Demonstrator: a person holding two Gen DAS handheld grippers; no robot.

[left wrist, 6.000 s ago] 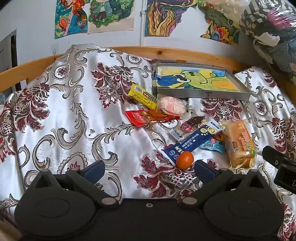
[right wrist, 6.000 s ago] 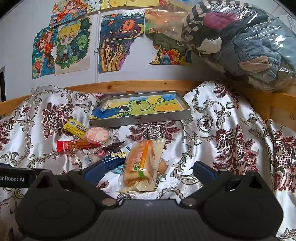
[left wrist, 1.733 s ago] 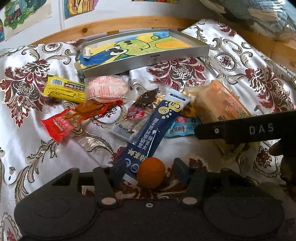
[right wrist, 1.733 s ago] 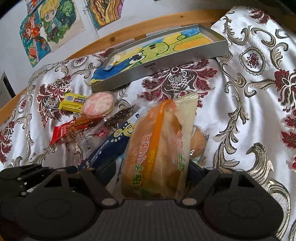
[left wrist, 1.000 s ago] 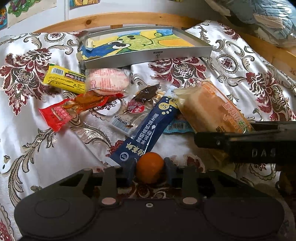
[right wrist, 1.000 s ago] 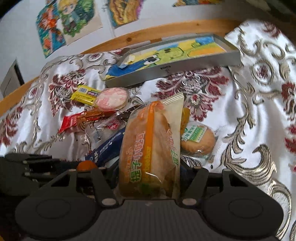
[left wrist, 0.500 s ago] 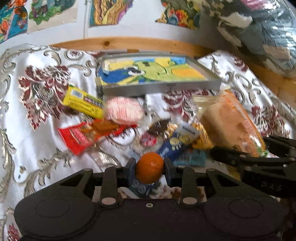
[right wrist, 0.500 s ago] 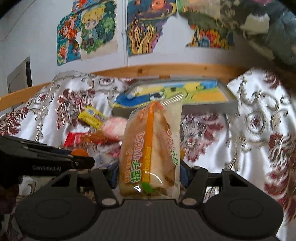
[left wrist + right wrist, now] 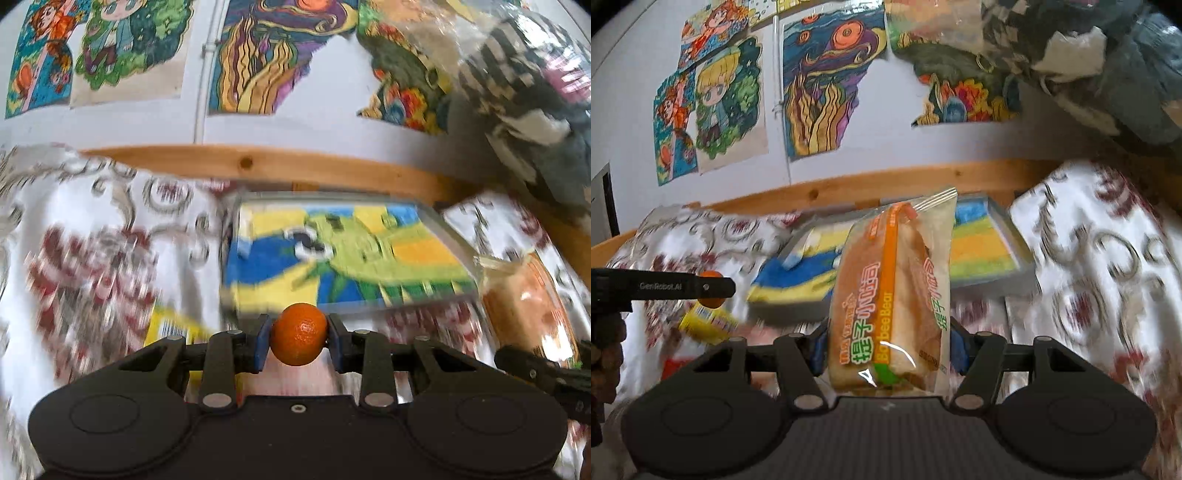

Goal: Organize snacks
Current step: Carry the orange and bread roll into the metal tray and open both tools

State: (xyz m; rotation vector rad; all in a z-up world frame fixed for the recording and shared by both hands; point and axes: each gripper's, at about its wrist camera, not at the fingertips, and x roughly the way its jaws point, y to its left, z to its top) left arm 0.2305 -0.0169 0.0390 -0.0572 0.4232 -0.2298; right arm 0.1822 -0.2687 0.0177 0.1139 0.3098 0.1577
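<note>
My left gripper [image 9: 298, 334] is shut on a small orange mandarin [image 9: 299, 334], held in the air just short of the grey tray [image 9: 448, 236] lined with a green and blue cartoon picture. My right gripper [image 9: 888, 347] is shut on a clear-wrapped bread pack [image 9: 892, 299] with an orange stripe, standing upright between the fingers in front of the same tray [image 9: 1015, 242]. In the right wrist view the left gripper [image 9: 713, 288] shows from the side with the mandarin [image 9: 711, 275] behind its finger. A yellow snack bar [image 9: 705, 325] lies on the cloth below.
A white satin cloth with dark red flowers [image 9: 92, 258] covers the bed. A wooden rail [image 9: 258, 166] runs behind the tray. Drawings [image 9: 820, 92] hang on the wall. A plastic bag of clothes [image 9: 524, 103] bulges at the upper right. A red packet [image 9: 674, 365] lies at the lower left.
Both grippers have risen and moved forward toward the tray with the mandarin and the bread pack in them. The snack pile has dropped out of view below.
</note>
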